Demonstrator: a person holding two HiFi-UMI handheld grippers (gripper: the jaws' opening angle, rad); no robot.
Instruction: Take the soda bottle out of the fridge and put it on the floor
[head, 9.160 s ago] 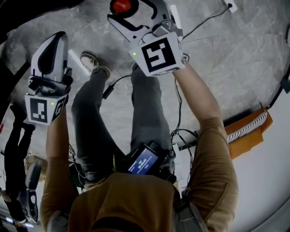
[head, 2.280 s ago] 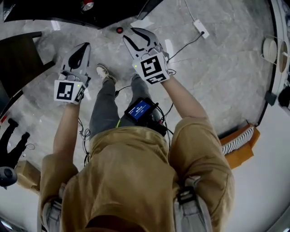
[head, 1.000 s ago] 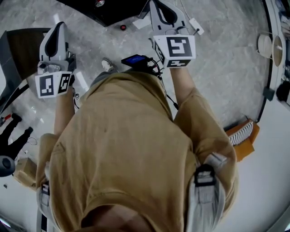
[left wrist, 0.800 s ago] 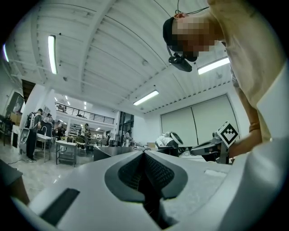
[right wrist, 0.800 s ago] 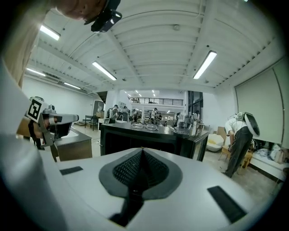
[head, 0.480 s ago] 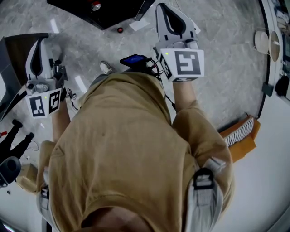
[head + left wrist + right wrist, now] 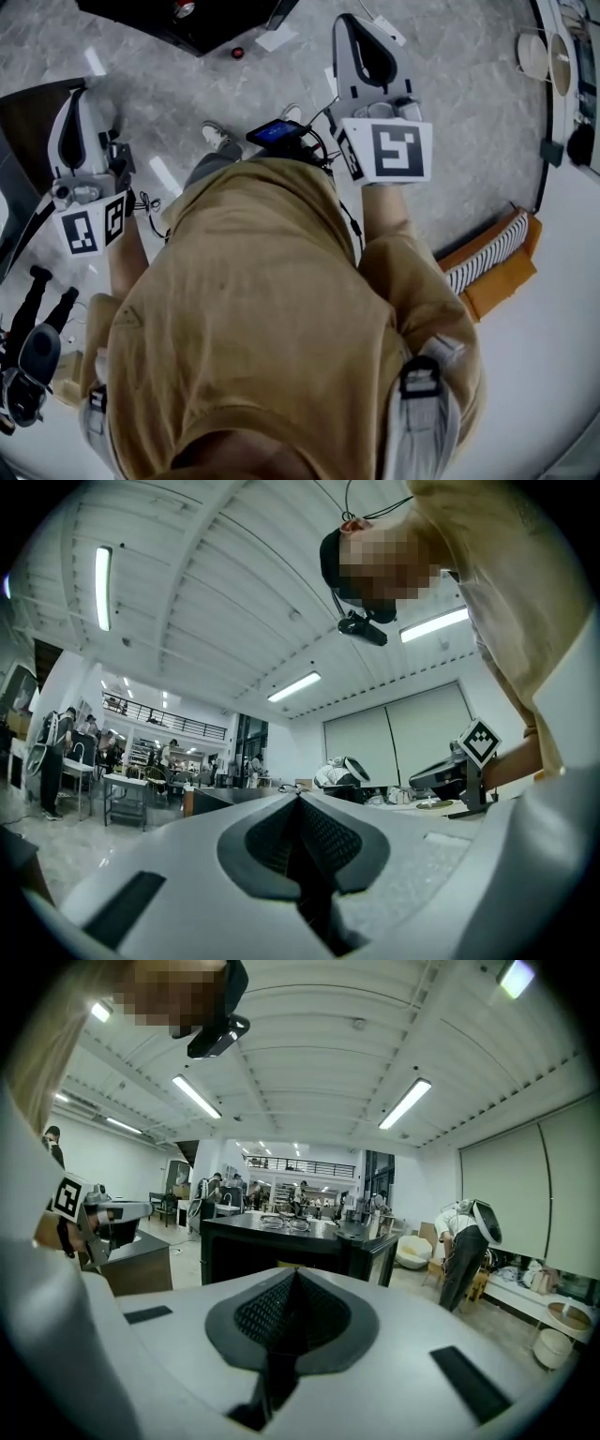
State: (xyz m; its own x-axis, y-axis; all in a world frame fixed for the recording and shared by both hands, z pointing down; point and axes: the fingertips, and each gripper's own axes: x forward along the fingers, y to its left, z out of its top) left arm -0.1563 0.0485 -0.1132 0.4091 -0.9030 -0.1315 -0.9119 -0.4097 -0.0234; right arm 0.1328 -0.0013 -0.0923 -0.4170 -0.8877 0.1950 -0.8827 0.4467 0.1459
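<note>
In the head view the soda bottle (image 7: pixel 237 52) shows only as a small red cap on the grey floor, just in front of the black fridge (image 7: pixel 202 23). My right gripper (image 7: pixel 350 21) is shut and empty, held high to the right of the bottle and well apart from it. My left gripper (image 7: pixel 82 94) hangs at the left, jaws together with nothing in them. In the left gripper view its jaws (image 7: pixel 300 797) meet at the tip. The right gripper view shows the shut jaws (image 7: pixel 292 1271) pointing at the fridge (image 7: pixel 272 1246).
A dark table (image 7: pixel 28 108) stands at the left. Cables and a white power strip (image 7: pixel 384 28) lie on the floor. An orange and striped pad (image 7: pixel 492 262) lies at the right, black stands (image 7: pixel 37 328) at lower left. A person (image 7: pixel 464 1251) bends over beyond the fridge.
Both grippers have risen away from the floor as the person straightened up. The right gripper, open beside the bottle's red cap long ago, is now shut and far from it.
</note>
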